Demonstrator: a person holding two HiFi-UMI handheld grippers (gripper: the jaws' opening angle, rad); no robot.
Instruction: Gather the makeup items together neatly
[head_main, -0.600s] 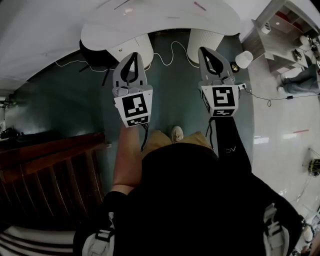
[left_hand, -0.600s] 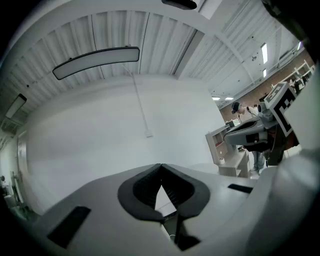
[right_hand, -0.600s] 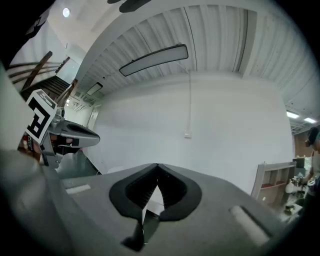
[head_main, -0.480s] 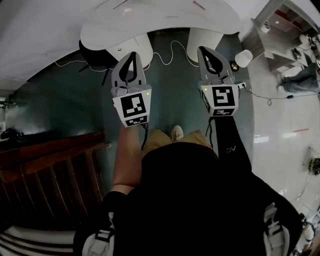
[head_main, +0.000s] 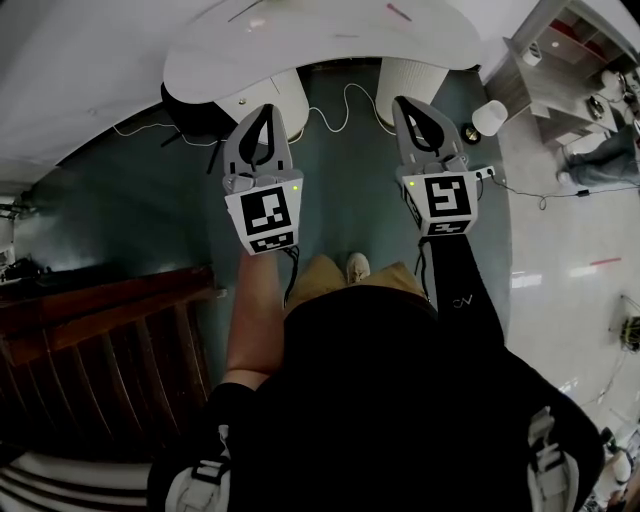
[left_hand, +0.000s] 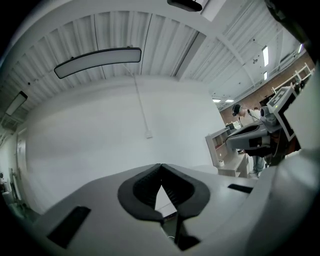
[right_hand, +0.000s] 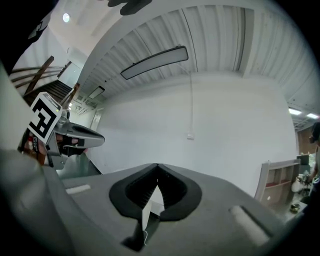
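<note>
Rightward, grey open shelf unit (head_main: 560, 95): a few small pale things on its boards, too small to name.
White cylindrical pot (head_main: 488, 118): stands on the floor beside the shelf unit; what it holds cannot be told.
White round-edged table (head_main: 300, 45): straight ahead, resting on two white ribbed pedestals (head_main: 408, 85).
White cable (head_main: 335, 110): loops over the dark green floor between the pedestals.
Brown wooden stair rail (head_main: 100, 330): runs along the person's left side, well apart from the table.
Pale shoe (head_main: 356, 267): the person's own, on the floor short of the table.
Second person's legs (head_main: 598, 165): far right, by the shelf unit.
Left gripper (head_main: 267, 108): grey, held over the floor in front of the table edge — jaws together, tips meeting, nothing between them.
Right gripper (head_main: 408, 100): level with the left one, near the right pedestal — jaws likewise together and empty.
Makeup items: a small pale-pink piece (head_main: 258, 20) and a thin red-pink stick (head_main: 400, 12) lie on the tabletop, apart from each other and well apart from both grippers; too small to tell their kind.
</note>
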